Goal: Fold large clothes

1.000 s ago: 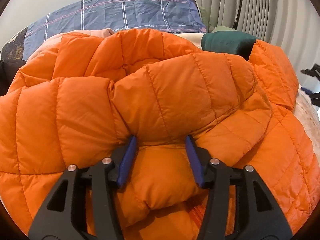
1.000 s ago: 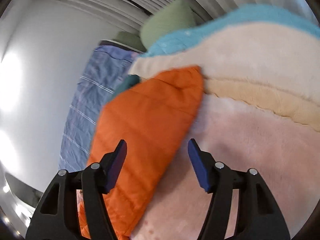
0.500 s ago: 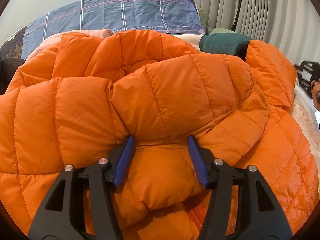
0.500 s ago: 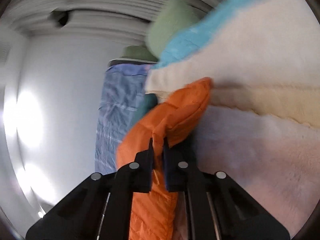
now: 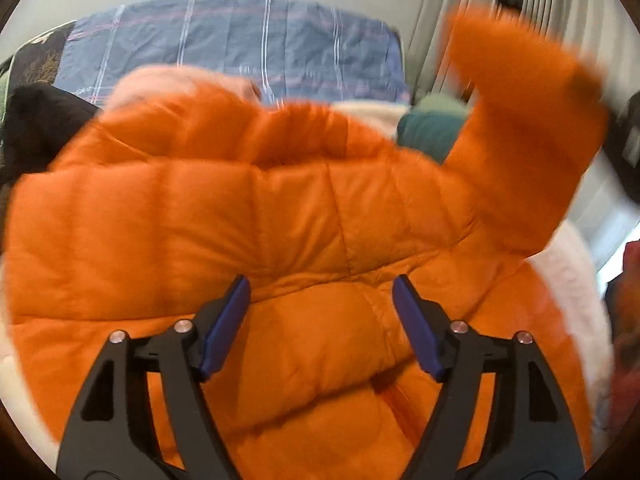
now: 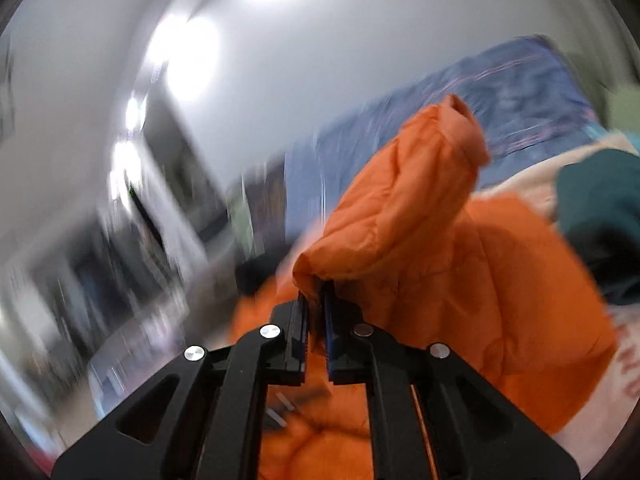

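I count one orange puffer jacket [image 5: 256, 216], one blue plaid pillow [image 5: 240, 52], one dark green bundle [image 5: 428, 132], one pale fleece blanket [image 5: 572, 264], and my two grippers.

The jacket is the biggest thing before me. It lies heaped on the blanket, quilted in wide puffy panels, bright orange all over, and fills most of the left wrist view. One sleeve [image 6: 408, 200] is lifted up off the heap; it is blurred at the upper right of the left view and stands tall in the right view, its cuff open at the top.

The pillow leans against the white wall behind the heap. The green bundle sits just beside the jacket's far right edge. The blanket shows bare along the jacket's right side, and there is free air above the heap.

My left gripper [image 5: 320, 308] has its jaws opening, with a bulge of jacket between the blue pads; I see the pads apart from the fabric at their tips. My right gripper [image 6: 316, 296] is pinched tight on the lower fold of the raised sleeve.
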`<state>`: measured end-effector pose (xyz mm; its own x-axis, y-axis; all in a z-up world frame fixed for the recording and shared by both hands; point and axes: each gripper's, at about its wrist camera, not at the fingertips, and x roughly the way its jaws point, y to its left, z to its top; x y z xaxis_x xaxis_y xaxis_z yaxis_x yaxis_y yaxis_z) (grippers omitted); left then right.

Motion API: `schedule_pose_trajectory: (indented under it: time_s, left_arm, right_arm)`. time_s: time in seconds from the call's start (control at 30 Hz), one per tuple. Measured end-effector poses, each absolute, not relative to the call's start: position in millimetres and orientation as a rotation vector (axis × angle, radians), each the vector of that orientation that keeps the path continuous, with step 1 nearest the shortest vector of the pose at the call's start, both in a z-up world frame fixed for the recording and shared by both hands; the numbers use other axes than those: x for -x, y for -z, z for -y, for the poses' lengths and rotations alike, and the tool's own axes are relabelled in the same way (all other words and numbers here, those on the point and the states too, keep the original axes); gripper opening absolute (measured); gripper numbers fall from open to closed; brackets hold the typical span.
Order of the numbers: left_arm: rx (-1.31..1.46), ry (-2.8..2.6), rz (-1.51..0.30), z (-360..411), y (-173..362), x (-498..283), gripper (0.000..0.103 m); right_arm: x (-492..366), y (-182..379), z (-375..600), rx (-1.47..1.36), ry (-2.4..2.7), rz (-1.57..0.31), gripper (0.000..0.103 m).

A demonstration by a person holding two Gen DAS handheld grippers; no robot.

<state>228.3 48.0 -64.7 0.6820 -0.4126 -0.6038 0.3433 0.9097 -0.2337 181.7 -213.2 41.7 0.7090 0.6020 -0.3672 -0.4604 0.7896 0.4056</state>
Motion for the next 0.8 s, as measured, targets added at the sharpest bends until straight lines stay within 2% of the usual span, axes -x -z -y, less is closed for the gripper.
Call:
schedule_pose_trajectory:
  time_s: [0.13,0.2,0.27,0.33,0.43,0.57,0.8]
  left_arm:
    - [0.184,0.534,-0.633,-79.6,40.7,-201.1,0.082]
    - [0.210,0.571,-0.630,-84.2,37.7,-195.7,0.085]
    - [0.240,0.593,-0.657,-84.1,40.3,-196.2,0.086]
    - [0.254,0.600,-0.690,-78.4,44.9,-200.1,0.086]
    - [0.258,0.601,-0.694,-75.3,47.4,-205.0,0.086]
    - [0.296,0.576,-0.684,-87.3,51.0,-207.0,0.088]
    - [0.430,0.600,-0.704,-105.1,49.1,-207.6,0.088]
  right_arm:
    - [-183.1,16.2,147.0,-0.109,-0.604,-0.690,0.009]
    - [-179.9,31.4,136.1,-0.069,-0.591,-0.726,0.014]
    - [-173.1,46.4,121.0,-0.028,-0.592,-0.763,0.027]
    - [-167.9,54.7,108.6,0.023,-0.593,-0.774,0.035]
    - [-165.5,55.0,108.2,0.095,-0.608,-0.734,0.038]
    - [-150.6,49.6,110.9,0.170,-0.623,-0.685,0.049]
    - [-156.2,57.0,130.8,0.124,-0.565,-0.723,0.050]
